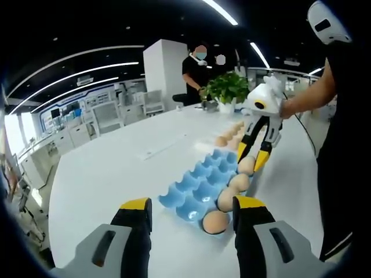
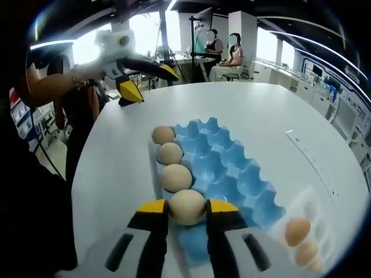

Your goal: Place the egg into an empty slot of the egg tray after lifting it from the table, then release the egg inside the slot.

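The right gripper [image 2: 186,215], jaws pinching an egg [image 2: 186,206], holds it over the near edge slot of the blue egg tray [image 2: 232,168], release still to come, while the left gripper [image 1: 191,211] waits, jaws spread.

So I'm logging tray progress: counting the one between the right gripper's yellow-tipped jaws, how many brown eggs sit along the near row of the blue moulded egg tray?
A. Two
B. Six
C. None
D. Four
D: in the right gripper view, four brown eggs line one edge row of the blue moulded egg tray, the nearest egg sitting between the jaws of the right gripper.
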`<state>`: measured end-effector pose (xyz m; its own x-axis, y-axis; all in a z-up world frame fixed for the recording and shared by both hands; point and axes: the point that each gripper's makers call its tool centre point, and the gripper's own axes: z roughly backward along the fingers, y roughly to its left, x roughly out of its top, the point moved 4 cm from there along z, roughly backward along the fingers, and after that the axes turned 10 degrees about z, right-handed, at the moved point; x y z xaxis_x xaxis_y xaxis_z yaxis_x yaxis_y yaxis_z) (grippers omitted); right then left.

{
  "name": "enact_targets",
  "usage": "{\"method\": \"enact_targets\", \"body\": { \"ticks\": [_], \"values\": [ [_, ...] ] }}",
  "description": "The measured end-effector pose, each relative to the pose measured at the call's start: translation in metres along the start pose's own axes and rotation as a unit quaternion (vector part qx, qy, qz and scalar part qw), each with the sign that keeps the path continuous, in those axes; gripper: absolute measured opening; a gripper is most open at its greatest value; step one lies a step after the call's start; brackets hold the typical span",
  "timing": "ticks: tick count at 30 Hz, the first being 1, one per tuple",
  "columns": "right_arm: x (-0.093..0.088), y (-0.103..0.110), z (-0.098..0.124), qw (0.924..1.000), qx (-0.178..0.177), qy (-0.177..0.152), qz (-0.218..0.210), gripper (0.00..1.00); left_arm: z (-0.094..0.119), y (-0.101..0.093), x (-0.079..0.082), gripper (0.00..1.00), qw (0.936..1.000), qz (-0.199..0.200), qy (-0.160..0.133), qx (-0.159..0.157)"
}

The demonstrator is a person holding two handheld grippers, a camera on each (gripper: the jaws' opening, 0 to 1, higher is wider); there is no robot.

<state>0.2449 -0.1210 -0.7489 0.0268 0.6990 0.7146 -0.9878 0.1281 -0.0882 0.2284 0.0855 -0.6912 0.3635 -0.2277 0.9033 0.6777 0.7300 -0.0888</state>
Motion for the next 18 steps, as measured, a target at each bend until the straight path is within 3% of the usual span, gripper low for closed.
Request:
{"method": "enact_targets", "body": {
  "ticks": [18],
  "values": [
    [-0.0067, 0.0007, -0.0061, 1.0000, 0.004, 0.006, 0.004, 0.26, -0.0004, -0.0010, -0.0005, 0.56, 1.0000, 0.002, 0.002, -0.001]
  ]
}}
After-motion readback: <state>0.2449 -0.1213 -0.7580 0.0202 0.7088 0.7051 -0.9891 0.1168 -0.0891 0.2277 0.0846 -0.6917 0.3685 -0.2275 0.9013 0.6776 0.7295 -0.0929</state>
